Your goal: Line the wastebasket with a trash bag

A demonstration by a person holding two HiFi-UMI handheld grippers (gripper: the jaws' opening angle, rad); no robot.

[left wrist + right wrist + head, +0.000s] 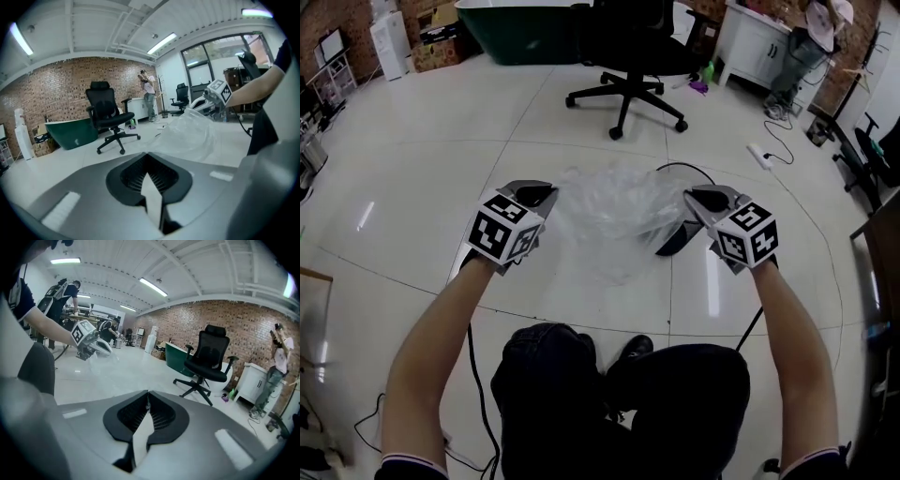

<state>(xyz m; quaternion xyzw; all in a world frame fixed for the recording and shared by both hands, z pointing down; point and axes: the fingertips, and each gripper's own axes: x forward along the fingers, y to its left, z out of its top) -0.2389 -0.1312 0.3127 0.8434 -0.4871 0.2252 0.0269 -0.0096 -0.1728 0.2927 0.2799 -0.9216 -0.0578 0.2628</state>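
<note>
Head view: left gripper (549,194), right gripper (691,198) pinch trash bag (609,217); office chair (628,52) beyond.

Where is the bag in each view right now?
Head view: the bag is at centre, spread between the left gripper and the right gripper.
Left gripper view: bag right of centre, below the right gripper.
Right gripper view: bag faint at upper left, under the left gripper; a pale strip sits in the shut jaws.
Shared landmark: black chair.
</note>
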